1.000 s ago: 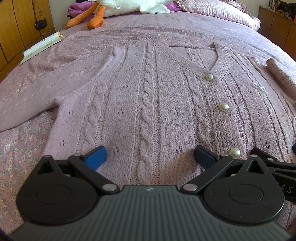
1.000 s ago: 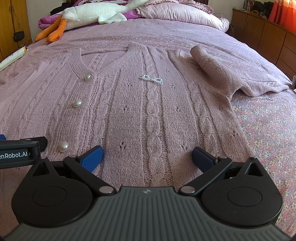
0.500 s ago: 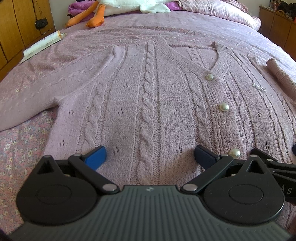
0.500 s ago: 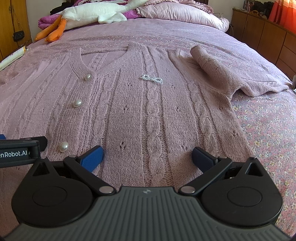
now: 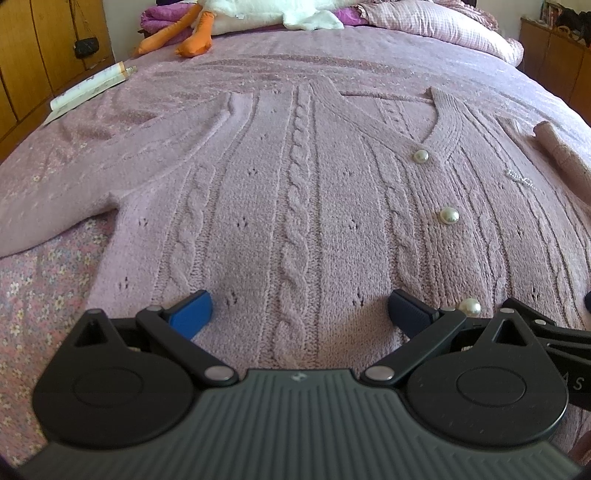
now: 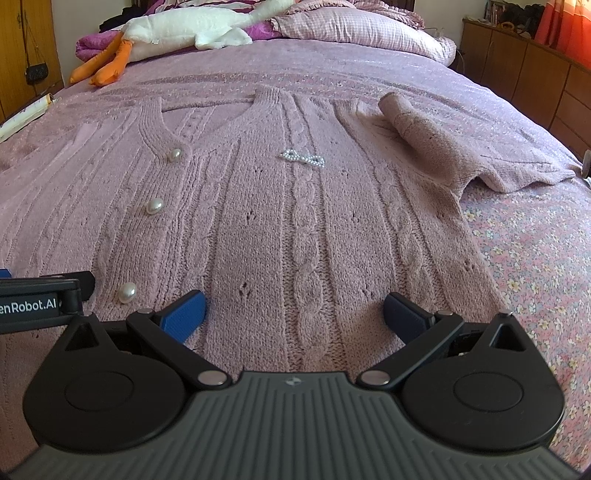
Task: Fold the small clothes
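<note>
At the cardigan hem, left claw and right claw gape wide, empty, side by side.

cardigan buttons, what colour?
Pearly white; the three buttons on the pink cable-knit cardigan show best in the right wrist view.

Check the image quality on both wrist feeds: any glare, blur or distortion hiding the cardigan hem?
Left wrist: sharp and evenly daylit; fisheye bulges the cardigan, and the open left gripper casts soft shadows at the hem. Right wrist: equally sharp; the curtain glows bright at the top corner without washing out the knit, and the right gripper is open. Gripper bodies hide the hem edge in both.
</note>
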{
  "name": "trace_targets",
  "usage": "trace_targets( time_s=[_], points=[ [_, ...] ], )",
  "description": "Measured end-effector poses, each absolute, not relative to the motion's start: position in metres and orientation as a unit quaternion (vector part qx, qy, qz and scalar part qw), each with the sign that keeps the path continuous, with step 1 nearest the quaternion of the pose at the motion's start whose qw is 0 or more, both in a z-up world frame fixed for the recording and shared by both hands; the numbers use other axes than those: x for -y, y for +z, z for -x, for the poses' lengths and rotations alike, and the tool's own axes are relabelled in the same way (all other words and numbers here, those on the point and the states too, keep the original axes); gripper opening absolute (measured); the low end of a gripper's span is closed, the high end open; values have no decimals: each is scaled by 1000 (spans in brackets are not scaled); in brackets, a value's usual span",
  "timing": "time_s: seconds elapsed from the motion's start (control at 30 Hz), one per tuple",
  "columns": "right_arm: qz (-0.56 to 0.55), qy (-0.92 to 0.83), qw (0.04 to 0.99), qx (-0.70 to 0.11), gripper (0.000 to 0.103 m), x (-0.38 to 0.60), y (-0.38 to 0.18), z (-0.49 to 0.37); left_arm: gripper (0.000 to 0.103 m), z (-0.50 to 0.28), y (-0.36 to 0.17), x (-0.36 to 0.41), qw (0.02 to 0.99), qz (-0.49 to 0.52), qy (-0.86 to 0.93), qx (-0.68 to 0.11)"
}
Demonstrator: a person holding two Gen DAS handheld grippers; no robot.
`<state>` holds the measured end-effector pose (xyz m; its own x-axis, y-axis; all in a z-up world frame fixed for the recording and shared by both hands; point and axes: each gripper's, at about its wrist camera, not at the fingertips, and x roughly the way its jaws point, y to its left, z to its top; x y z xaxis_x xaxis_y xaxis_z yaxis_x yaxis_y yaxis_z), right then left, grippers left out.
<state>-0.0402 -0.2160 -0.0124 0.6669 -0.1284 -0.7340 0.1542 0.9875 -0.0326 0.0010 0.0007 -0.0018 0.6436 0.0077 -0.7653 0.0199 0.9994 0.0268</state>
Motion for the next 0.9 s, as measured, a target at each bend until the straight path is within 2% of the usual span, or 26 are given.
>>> trace_targets(
  time_s=[0.63, 0.9],
  points=[
    [-12, -74, 926, -370, 103, 215, -16, 52, 103, 6, -3, 0, 916, -20, -9, -401],
    [-30, -13, 929, -369, 103, 233, -13, 55, 103, 4, 2, 0, 912, -22, -9, -409]
  ],
)
